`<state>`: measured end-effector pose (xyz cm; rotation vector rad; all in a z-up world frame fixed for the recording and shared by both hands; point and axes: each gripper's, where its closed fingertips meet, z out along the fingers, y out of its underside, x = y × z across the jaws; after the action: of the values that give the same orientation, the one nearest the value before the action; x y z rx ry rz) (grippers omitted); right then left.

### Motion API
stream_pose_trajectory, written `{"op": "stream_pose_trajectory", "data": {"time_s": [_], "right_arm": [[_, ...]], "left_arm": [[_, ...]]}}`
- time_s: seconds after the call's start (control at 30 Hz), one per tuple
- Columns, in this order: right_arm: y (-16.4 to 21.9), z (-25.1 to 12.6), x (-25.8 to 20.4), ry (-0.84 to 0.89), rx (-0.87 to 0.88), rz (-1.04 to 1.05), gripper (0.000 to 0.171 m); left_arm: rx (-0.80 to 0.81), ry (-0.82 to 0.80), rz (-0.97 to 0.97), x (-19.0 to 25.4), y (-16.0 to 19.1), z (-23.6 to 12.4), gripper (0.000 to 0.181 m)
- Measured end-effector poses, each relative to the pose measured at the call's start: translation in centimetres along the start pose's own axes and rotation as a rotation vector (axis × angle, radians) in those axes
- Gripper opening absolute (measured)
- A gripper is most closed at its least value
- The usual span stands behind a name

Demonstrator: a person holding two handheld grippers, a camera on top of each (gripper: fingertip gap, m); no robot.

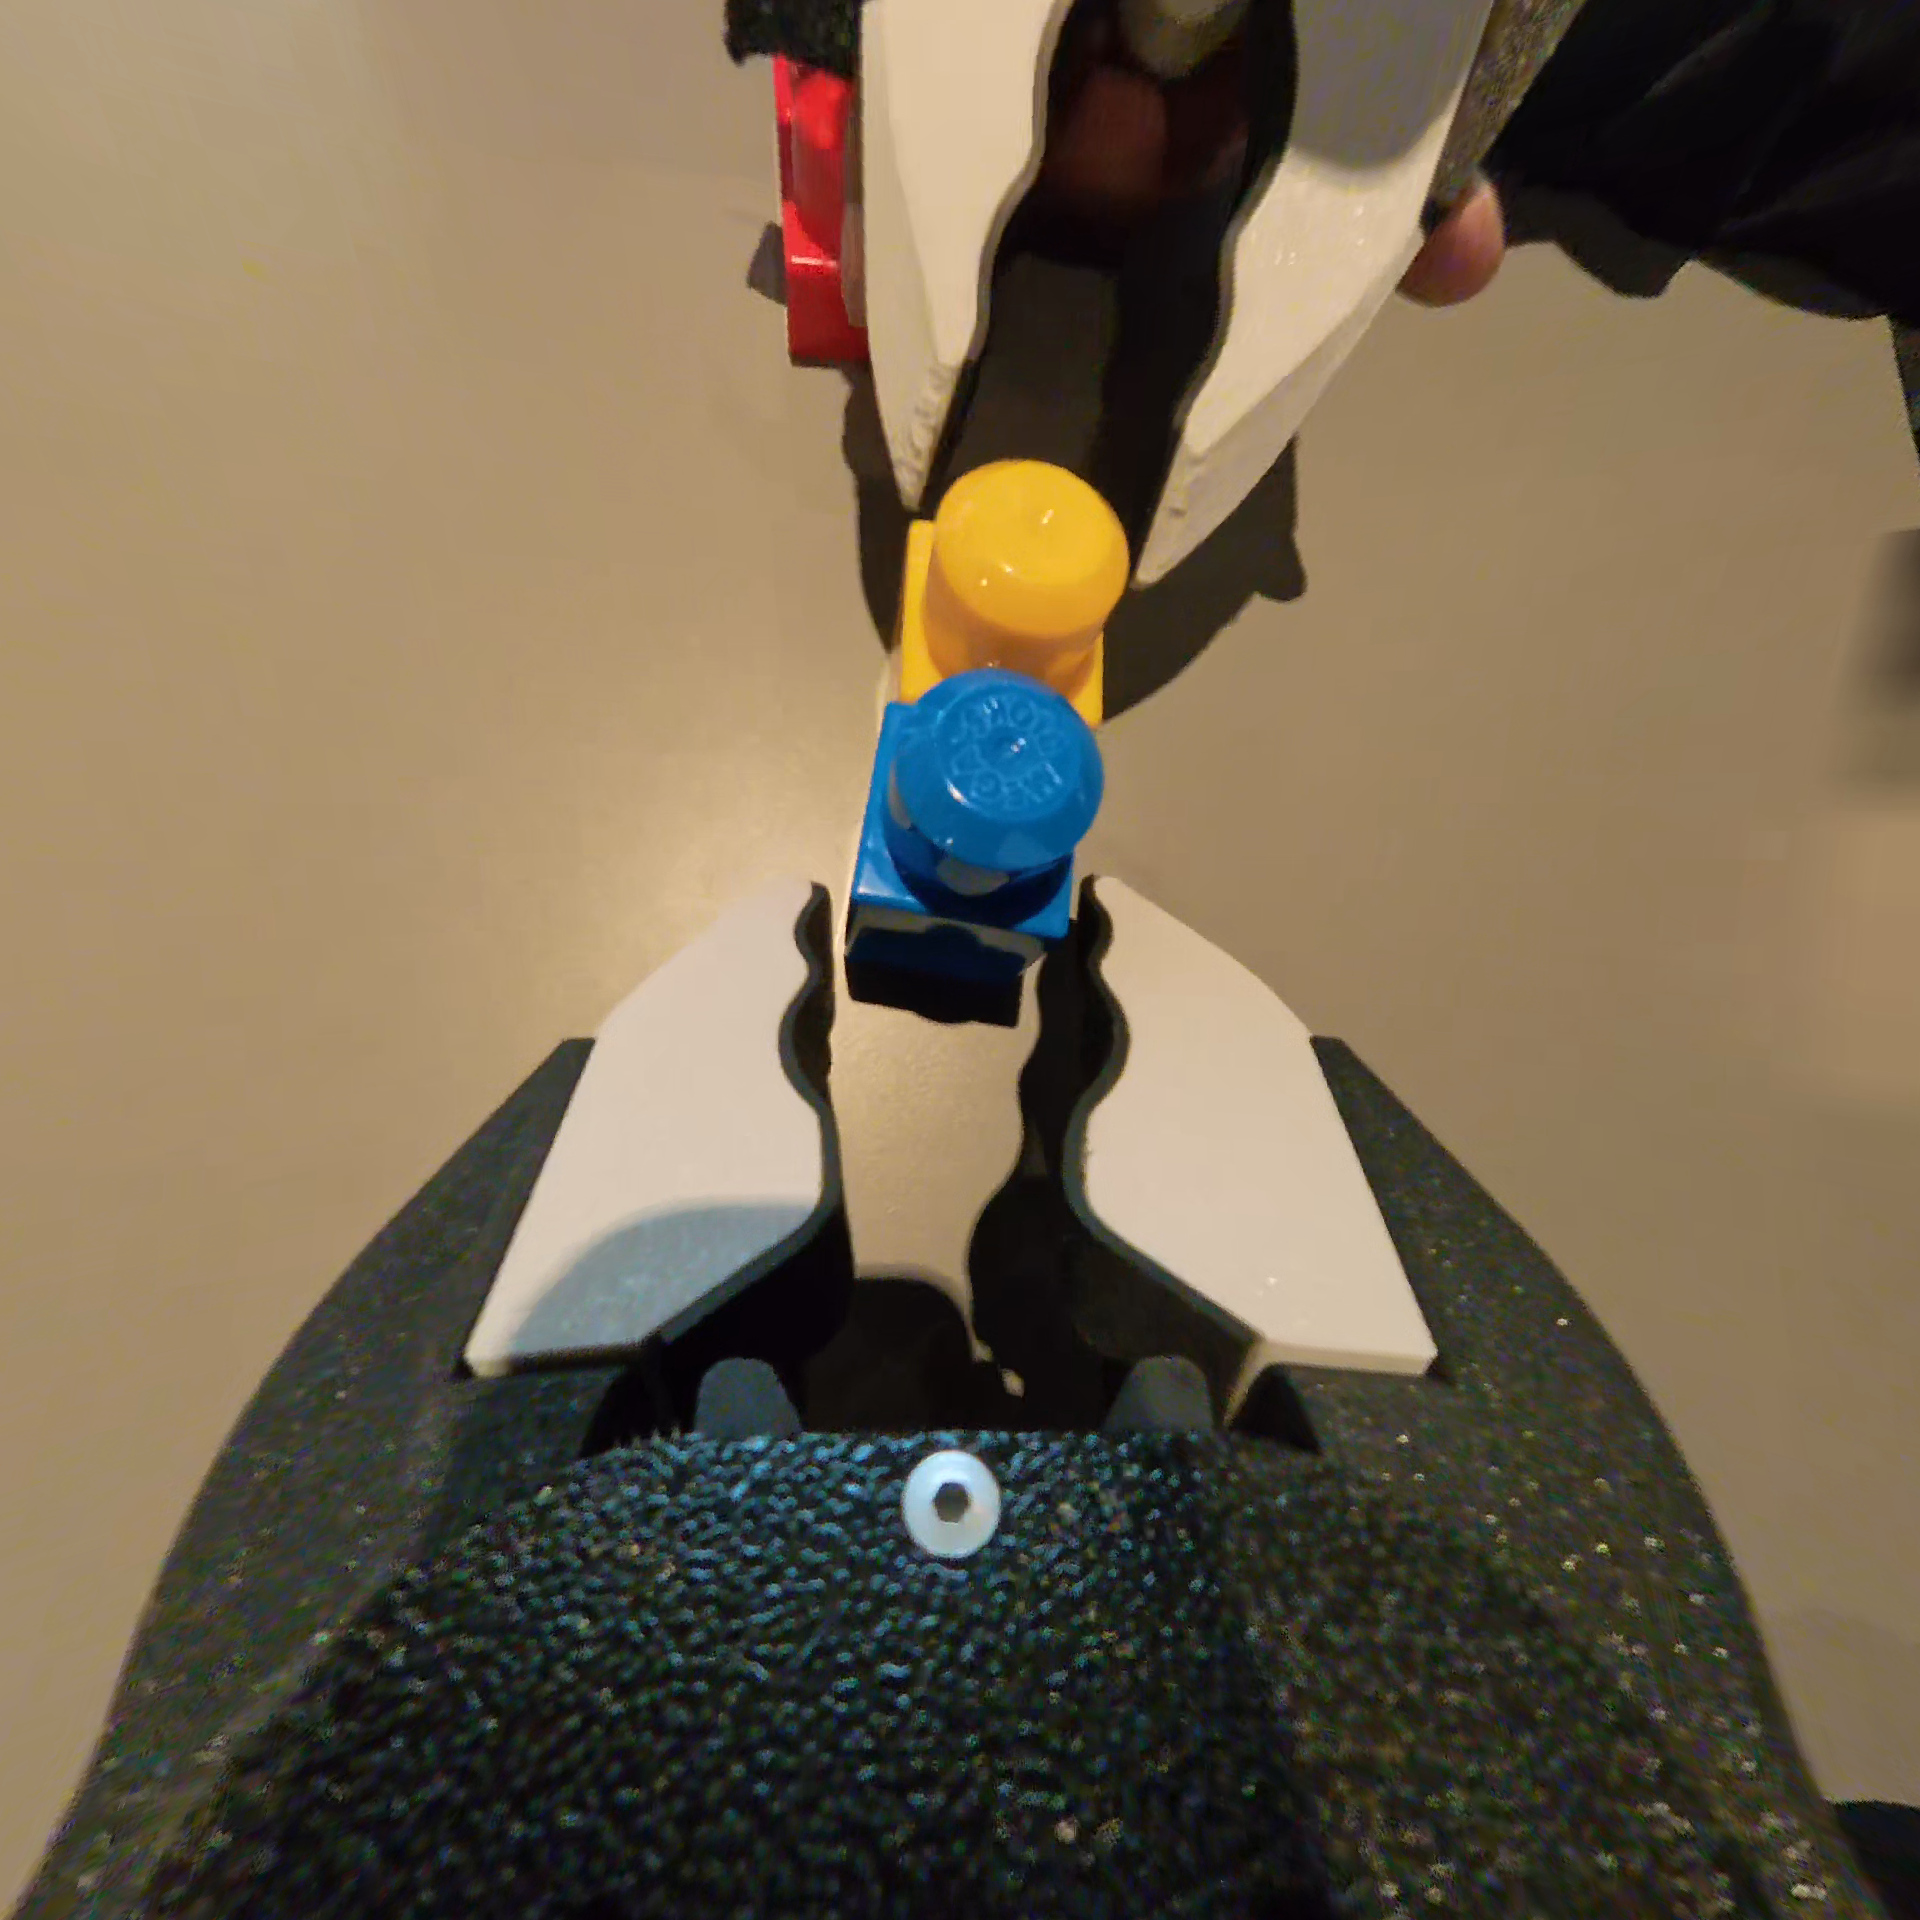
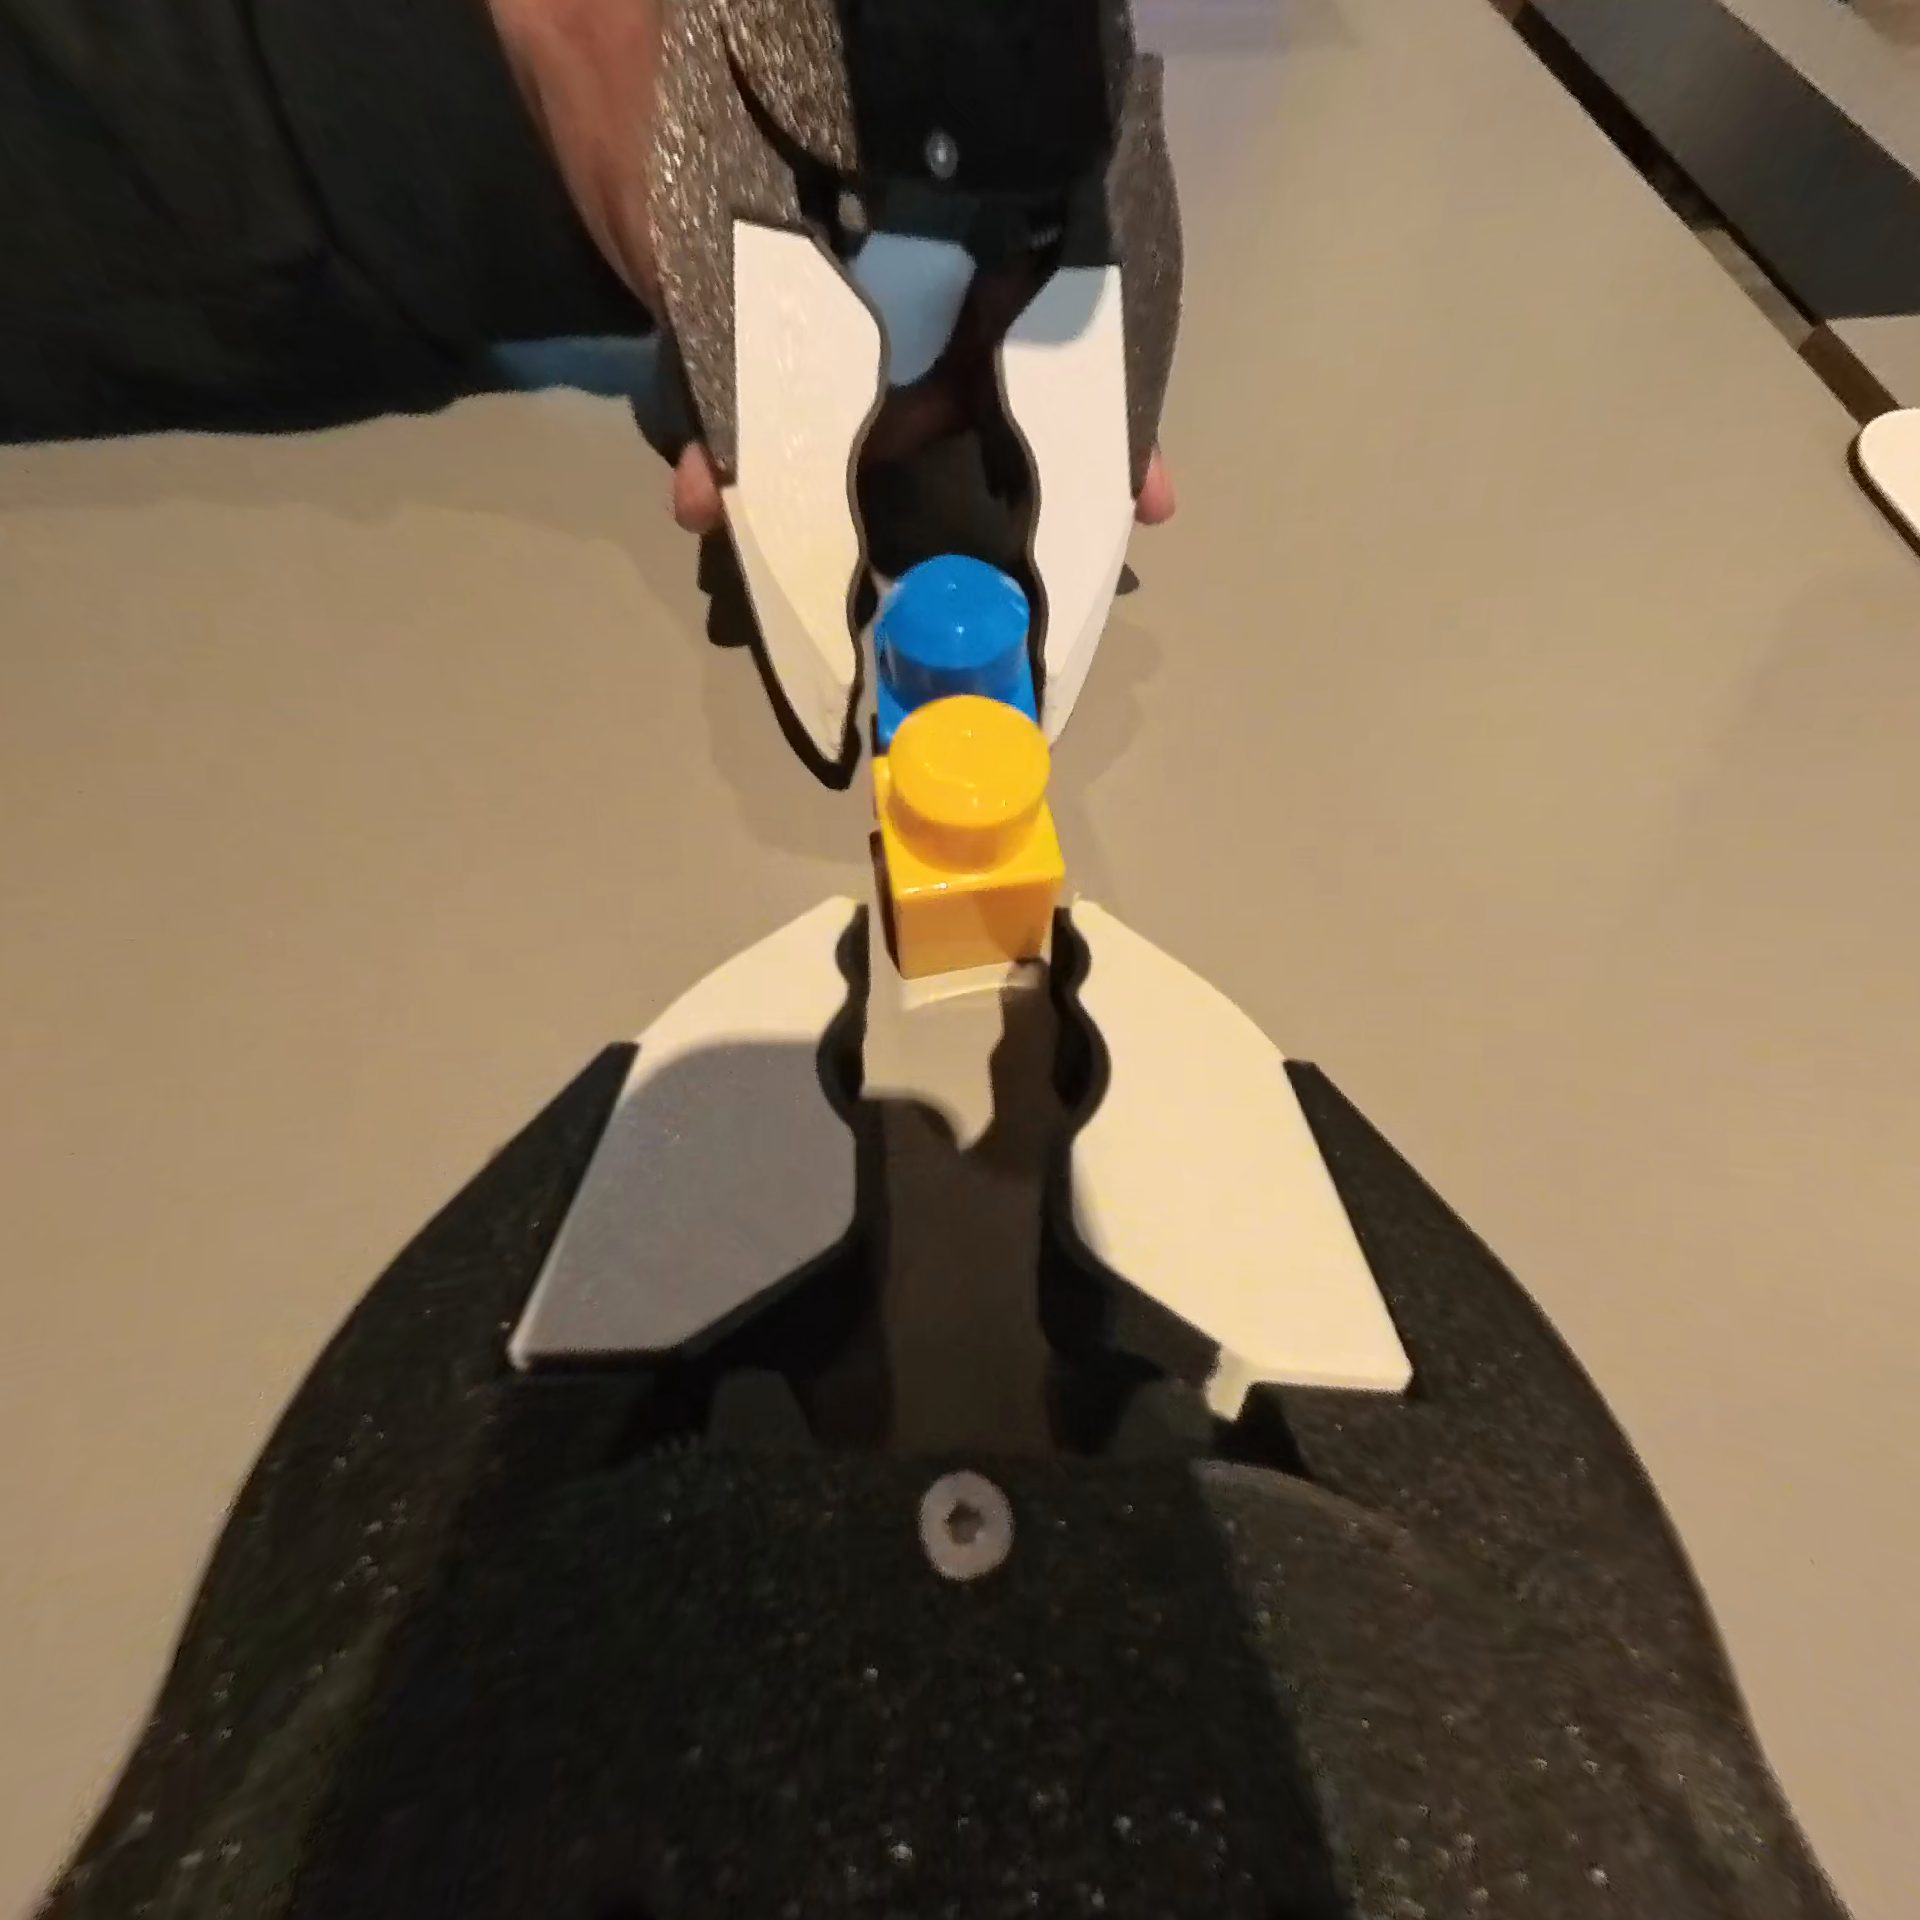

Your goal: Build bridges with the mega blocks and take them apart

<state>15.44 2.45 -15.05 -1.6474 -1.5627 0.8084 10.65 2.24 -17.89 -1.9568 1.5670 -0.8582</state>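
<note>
Here the left claw (image 1: 956, 914) grips the blue block (image 1: 961, 831) and the right claw (image 2: 961, 935) the yellow block (image 2: 966, 862), the two butted end to end on the worktop (image 1: 364, 623) between them.

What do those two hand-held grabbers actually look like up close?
Each gripper, left and right, has a rough, speckled black body, one small central screw and two flat, off-white pointed fingers with wavy black-lined inner edges. The person holding them wears dark sleeves.

2 blocks (image 1: 977, 831) touching on table (image 1: 364, 623); third block (image 1: 816, 208) behind.
</note>
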Motion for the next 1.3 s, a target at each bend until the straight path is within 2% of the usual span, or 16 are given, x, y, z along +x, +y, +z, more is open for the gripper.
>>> {"op": "stream_pose_trajectory", "data": {"time_s": [0.2,0.47,0.9,1.07,1.2,1.3], "right_arm": [[1.0,0.3,0.5,0.079,-0.068,-0.006,0.024],[0.8,0.5,-0.1,0.056,-0.078,-0.021,0.015],[1.0,0.9,-0.6,0.038,-0.096,-0.043,0.016],[1.0,0.7,-0.6,0.031,-0.094,-0.055,0.019],[0.1,-0.7,-0.6,0.037,-0.062,-0.09,0.023],[-1.6,-4.1,1.7,0.151,0.036,-0.063,0.024]], "left_arm": [[-0.02,-0.003,0.016,0.2,0.3,0.0,0.041],[-0.029,0.002,0.01,0.2,0.5,-0.2,0.038],[-0.028,-0.006,0.006,0.2,0.4,0.0,0.038],[-0.023,-0.008,-0.008,0.1,0.4,-0.2,0.048],[-0.022,-0.007,-0.01,0.1,0.5,-0.3,0.057],[-0.02,-0.023,-0.01,-0.2,0.7,-0.9,0.062]]}}
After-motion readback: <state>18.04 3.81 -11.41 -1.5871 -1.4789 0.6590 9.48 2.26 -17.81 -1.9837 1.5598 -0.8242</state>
